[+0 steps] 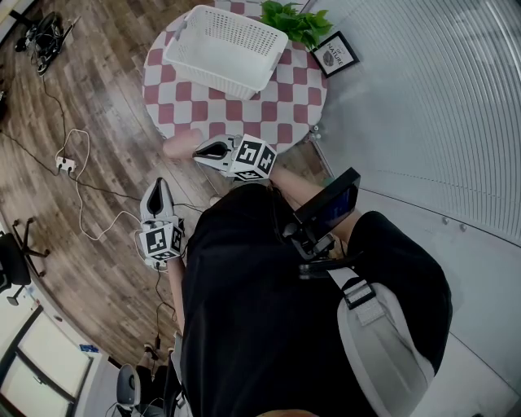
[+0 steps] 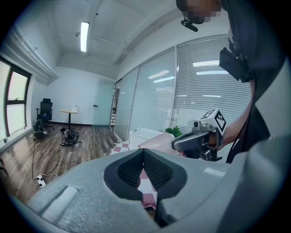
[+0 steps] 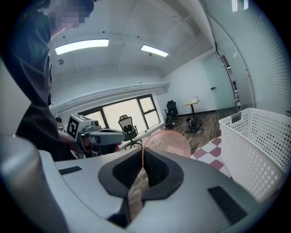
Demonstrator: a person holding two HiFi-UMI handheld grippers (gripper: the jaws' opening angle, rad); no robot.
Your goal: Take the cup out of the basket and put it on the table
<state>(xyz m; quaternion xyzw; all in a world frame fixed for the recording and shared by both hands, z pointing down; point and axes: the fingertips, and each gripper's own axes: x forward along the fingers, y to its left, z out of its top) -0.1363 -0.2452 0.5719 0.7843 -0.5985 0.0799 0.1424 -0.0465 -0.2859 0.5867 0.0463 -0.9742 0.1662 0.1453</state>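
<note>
A pink translucent cup hangs on its side beyond the near edge of the round checkered table, over the wooden floor. My right gripper is shut on its wall. In the right gripper view the cup stands just past the pinching pads of the right gripper. The white perforated basket sits on the table with nothing showing inside it. My left gripper is lower left, away from the table, shut and holding nothing. Its view shows the cup and the basket.
A green plant and a framed picture stand at the table's far right. A cable and power strip lie on the floor to the left. A glass wall with blinds runs along the right.
</note>
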